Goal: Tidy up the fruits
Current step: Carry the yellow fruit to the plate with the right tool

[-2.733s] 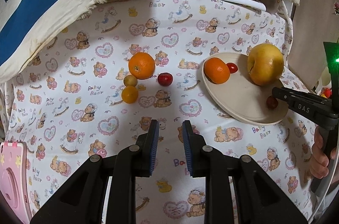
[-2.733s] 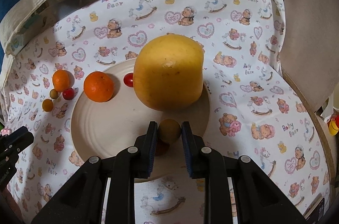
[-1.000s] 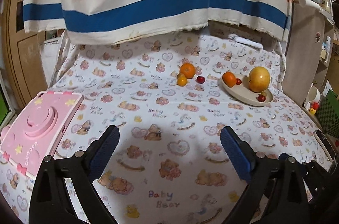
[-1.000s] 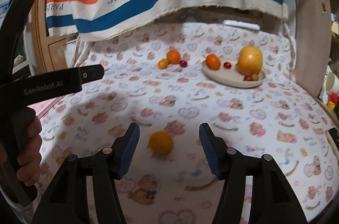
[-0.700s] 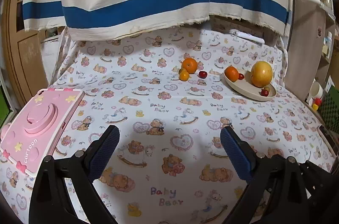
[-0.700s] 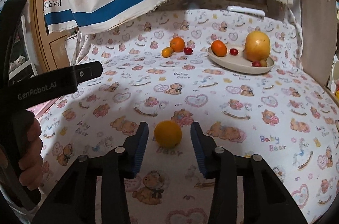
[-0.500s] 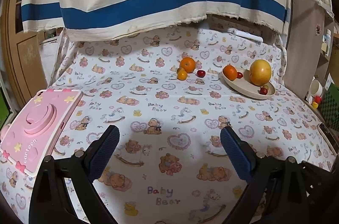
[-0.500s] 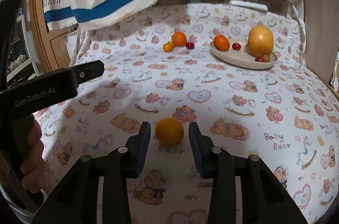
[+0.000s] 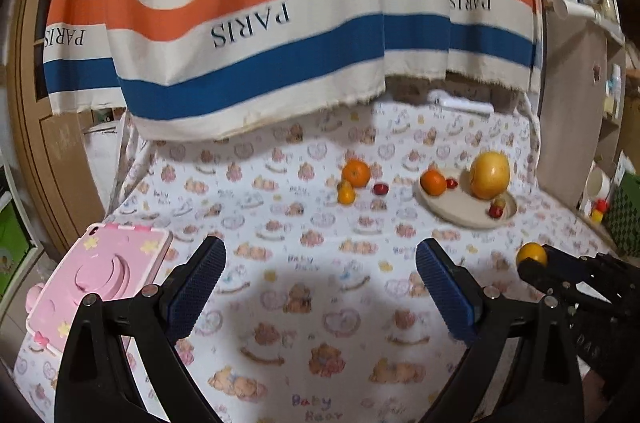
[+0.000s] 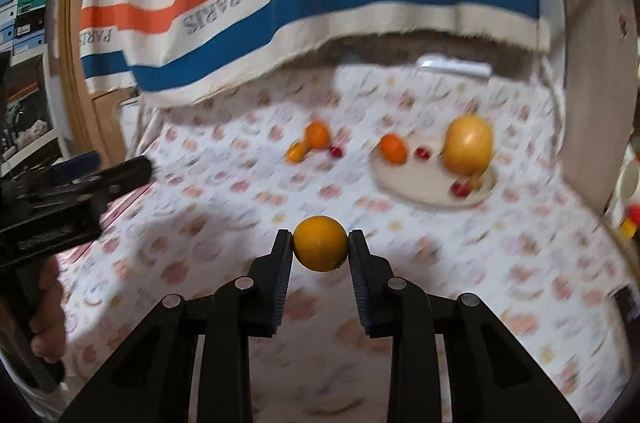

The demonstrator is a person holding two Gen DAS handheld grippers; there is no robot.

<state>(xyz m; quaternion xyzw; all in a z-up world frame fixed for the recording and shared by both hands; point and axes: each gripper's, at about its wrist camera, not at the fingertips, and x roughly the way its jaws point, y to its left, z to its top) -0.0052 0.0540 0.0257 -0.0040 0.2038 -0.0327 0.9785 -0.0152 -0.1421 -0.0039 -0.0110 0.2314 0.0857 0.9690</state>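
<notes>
My right claw [image 10: 320, 243] is closing on a small yellow-orange fruit [image 10: 320, 243], with both pads pressed against its sides and the fruit lifted clear of the bear-print cloth [image 10: 400, 303] that covers the worktop. My left claw [image 9: 320, 283] stands wide apart with nothing between its fingers, hovering over the same cloth beside a pink toy case [image 9: 96, 279]. Farther back sits a pale plate [image 9: 452, 211] carrying a big yellow fruit [image 9: 489, 175], an orange [image 9: 433, 182] and a few small red ones. Left of the plate, on the cloth, lie another orange [image 9: 356, 173], a small yellow fruit [image 9: 346, 194] touching it and a small red fruit [image 9: 380, 188] just beside. A striped PARIS towel [image 9: 256, 23] hangs behind.
</notes>
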